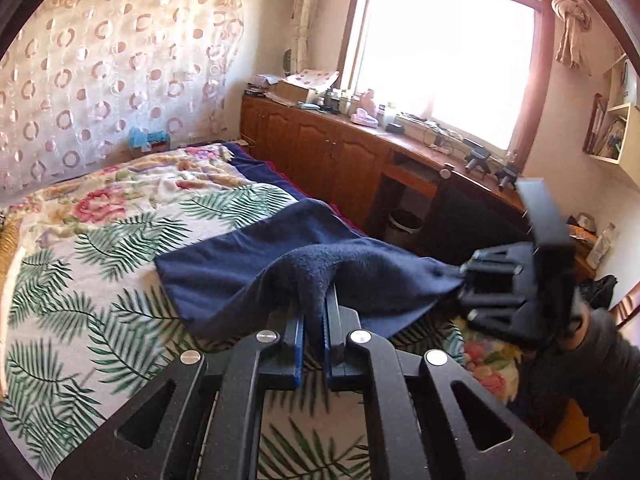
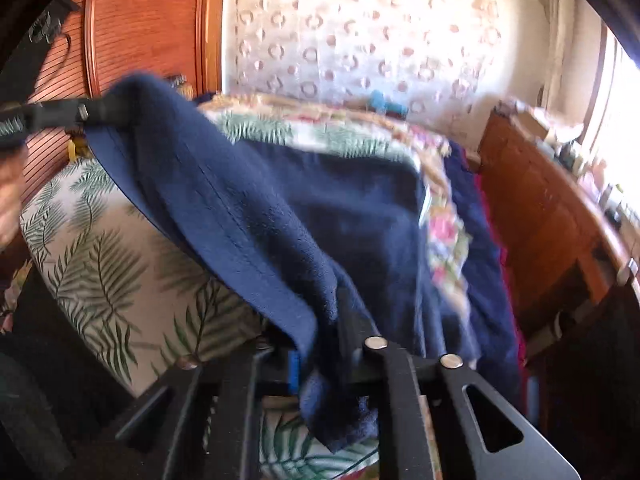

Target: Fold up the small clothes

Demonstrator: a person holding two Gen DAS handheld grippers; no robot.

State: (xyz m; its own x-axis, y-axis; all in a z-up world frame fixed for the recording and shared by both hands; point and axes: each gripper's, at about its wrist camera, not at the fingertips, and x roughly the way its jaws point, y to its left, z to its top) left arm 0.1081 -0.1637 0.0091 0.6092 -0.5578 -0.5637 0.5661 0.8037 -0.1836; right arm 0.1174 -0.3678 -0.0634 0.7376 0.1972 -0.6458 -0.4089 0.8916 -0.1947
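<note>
A navy cloth [image 1: 248, 276] lies partly on the leaf-print bed [image 1: 80, 264] at frame centre, its near edge lifted. The left gripper [image 1: 314, 312] pinches a bunched fold low centre; the right gripper [image 2: 320, 344], low centre in its own view, pinches another corner.

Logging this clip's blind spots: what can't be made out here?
- Right wrist view: right gripper jaws buried under the navy cloth; whole frame motion-blurred.
- Left wrist view: right gripper smeared by motion; cloth's far edge hidden by its own fold.
- Window: overexposed.
</note>
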